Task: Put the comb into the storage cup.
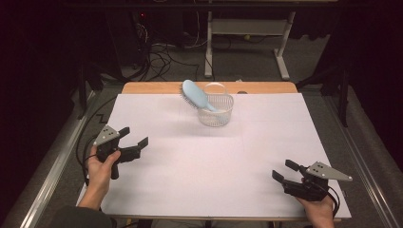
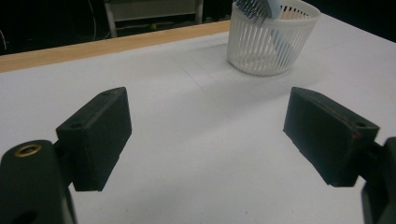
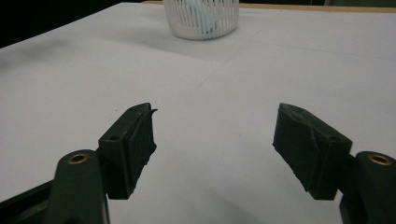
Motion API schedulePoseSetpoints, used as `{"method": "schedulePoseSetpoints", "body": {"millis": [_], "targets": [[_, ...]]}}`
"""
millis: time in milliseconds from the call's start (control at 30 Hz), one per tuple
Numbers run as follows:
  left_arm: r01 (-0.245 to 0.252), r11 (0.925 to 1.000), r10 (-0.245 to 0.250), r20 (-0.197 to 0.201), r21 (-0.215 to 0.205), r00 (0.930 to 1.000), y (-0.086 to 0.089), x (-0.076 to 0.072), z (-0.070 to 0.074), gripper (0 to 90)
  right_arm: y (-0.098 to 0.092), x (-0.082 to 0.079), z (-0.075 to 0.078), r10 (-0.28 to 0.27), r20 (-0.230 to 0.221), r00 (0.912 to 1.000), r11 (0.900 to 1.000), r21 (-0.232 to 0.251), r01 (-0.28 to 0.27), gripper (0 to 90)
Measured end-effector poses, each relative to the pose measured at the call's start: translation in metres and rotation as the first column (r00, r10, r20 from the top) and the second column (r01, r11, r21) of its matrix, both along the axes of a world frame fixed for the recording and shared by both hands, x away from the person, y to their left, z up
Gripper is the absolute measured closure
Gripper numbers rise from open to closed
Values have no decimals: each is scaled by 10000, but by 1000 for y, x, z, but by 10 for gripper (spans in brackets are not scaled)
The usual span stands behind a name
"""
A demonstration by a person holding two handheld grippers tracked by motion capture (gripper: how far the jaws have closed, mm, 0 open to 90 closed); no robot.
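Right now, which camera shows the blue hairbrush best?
The high view: the whole hairbrush leans out of the white basket. The left gripper view crops it at the top edge; the right gripper view shows its handle through the slats.

A table (image 1: 142, 88) with a wooden far edge was covered by a white sheet (image 1: 214, 156). Grey carpeted floor (image 1: 247, 61) was seen beyond it, with tangled cables (image 1: 161, 54) strewn about. A white desk frame (image 1: 280, 47) was stood at the back. Surroundings were left dark; light was cast mainly on the tabletop.

Lab-like workroom, paper-covered table (image 1: 209, 156), tangled floor cables (image 1: 161, 57), desk frame (image 1: 247, 42) behind, dark surroundings
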State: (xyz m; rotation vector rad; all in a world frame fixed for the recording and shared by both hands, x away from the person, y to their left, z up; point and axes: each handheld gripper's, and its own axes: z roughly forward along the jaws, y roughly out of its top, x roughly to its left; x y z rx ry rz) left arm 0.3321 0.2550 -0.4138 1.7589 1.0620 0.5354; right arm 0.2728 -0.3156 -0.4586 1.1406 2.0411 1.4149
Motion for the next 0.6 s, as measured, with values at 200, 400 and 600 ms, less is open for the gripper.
{"method": "schedulePoseSetpoints", "body": {"millis": [200,400,600], "targets": [[-6,10000,6,-59,11,10000,1,-2,-3,161,0,0,0,4,13,10000,10000,1,-4,297],[-51,10000,52,-87,53,9999,2,-5,-6,161,0,0,0,3,10,10000,10000,4,-3,297],[-68,9999,69,-57,109,10000,2,-8,-8,161,0,0,0,7,9,10000,10000,3,-7,297]]}}
